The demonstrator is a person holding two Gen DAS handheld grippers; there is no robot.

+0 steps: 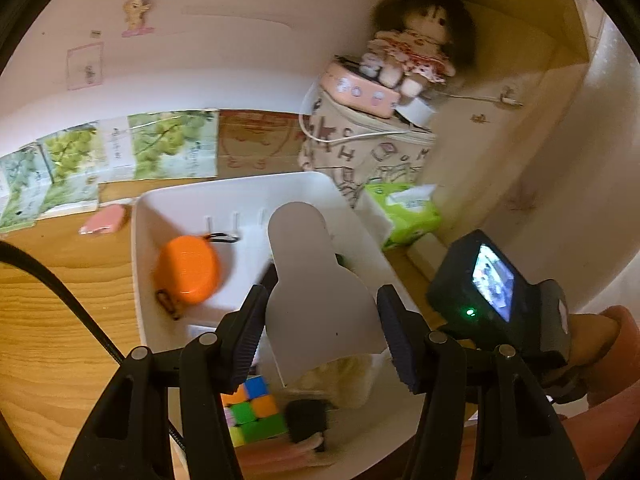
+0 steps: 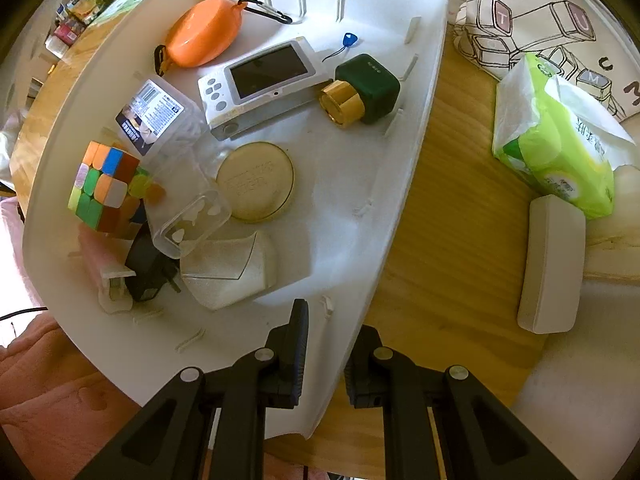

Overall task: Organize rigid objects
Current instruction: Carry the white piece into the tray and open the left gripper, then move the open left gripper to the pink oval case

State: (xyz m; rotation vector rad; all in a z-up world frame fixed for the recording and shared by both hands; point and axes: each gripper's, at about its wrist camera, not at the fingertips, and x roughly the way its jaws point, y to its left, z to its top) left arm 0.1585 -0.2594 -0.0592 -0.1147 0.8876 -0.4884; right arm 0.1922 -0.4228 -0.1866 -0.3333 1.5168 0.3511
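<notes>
1. Left wrist view: my left jaws [image 1: 322, 332] are clamped on a white bottle-shaped piece [image 1: 316, 292], its narrow rounded end pointing away from me, both pads pressing its wide part.
2. Beyond and below it lies the white tub [image 1: 168, 200] on the worktop [image 1: 60, 312]. An orange pouch [image 1: 188, 276] lies left of my jaws; a colour cube [image 1: 252, 408] sits under my left finger.
3. To the right of my jaws is my other gripper's camera [image 1: 488, 284].
4. Right wrist view: my right jaws [image 2: 326, 360] are nearly closed on the tub's near rim [image 2: 320, 392], one finger inside the wall and one outside.
5. Ahead of these jaws, in the tub: a white cup [image 2: 232, 268] lying on its side, a round tan lid [image 2: 256, 182], a white handheld console [image 2: 260, 84] and a green cube-shaped thing [image 2: 372, 84].
6. Right of these jaws, on the worktop, lie a white case [image 2: 552, 264] and a green tissue pack [image 2: 556, 144].
</notes>
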